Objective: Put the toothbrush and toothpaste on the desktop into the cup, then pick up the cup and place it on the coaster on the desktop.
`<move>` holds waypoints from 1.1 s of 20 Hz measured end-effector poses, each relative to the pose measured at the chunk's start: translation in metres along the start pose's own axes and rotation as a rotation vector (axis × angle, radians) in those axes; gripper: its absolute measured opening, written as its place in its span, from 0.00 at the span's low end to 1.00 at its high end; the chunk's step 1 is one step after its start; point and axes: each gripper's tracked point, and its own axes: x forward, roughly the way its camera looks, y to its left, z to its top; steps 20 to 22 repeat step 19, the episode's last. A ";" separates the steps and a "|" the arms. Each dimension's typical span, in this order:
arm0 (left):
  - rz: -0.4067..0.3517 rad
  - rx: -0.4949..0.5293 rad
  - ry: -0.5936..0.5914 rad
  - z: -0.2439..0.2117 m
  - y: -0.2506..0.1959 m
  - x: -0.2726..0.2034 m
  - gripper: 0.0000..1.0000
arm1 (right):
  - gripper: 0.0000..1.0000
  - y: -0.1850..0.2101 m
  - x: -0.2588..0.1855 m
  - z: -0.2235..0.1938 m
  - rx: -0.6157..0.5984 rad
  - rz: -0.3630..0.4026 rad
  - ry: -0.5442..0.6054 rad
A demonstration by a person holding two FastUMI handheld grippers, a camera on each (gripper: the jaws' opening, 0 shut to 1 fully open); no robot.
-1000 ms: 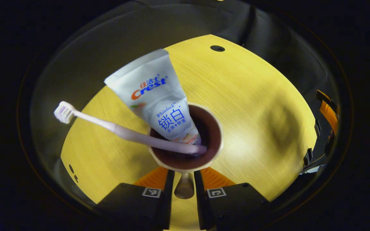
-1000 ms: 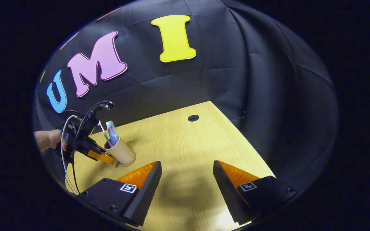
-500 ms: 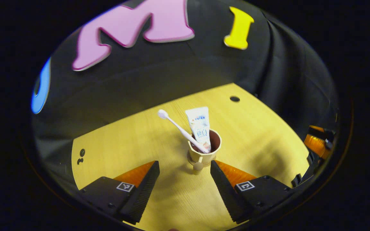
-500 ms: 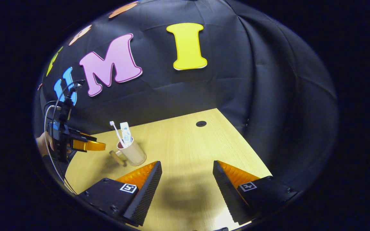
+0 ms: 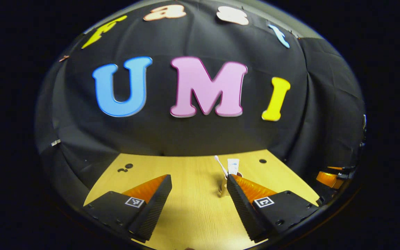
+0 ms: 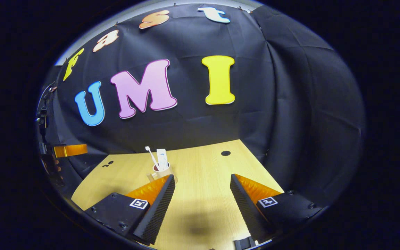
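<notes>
My left gripper point(image 5: 197, 198) and right gripper point(image 6: 201, 199) gape, holding nothing; the cup point(image 6: 160, 171) (toothbrush point(image 6: 151, 157), toothpaste point(image 6: 161, 158) inside) stands upright on the desktop point(image 6: 203, 180).

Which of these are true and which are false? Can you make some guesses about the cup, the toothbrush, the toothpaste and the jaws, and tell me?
1. The toothbrush is lying flat on the desk. False: it stands slanted in the cup.
2. The toothpaste is in the cup beside the toothbrush. True.
3. The left gripper is squeezing the cup. False: its jaws are wide open and hold nothing.
4. The right gripper has its jaws open and empty. True.
5. The cup stands upright on the desk. True.
6. The cup has fallen over. False: it stands upright.
</notes>
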 end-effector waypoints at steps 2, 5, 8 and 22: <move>0.023 -0.033 -0.070 0.005 0.007 -0.048 0.98 | 0.98 0.010 -0.026 0.002 0.004 0.006 -0.037; 0.030 -0.089 -0.105 -0.012 0.009 -0.098 0.98 | 0.98 0.029 -0.062 -0.007 0.015 0.035 -0.060; 0.071 -0.143 -0.121 -0.036 0.023 -0.131 0.98 | 0.98 0.039 -0.089 -0.028 0.000 0.047 -0.034; 0.055 -0.170 -0.089 -0.099 0.008 -0.211 0.97 | 0.98 0.049 -0.149 -0.052 -0.034 0.056 0.025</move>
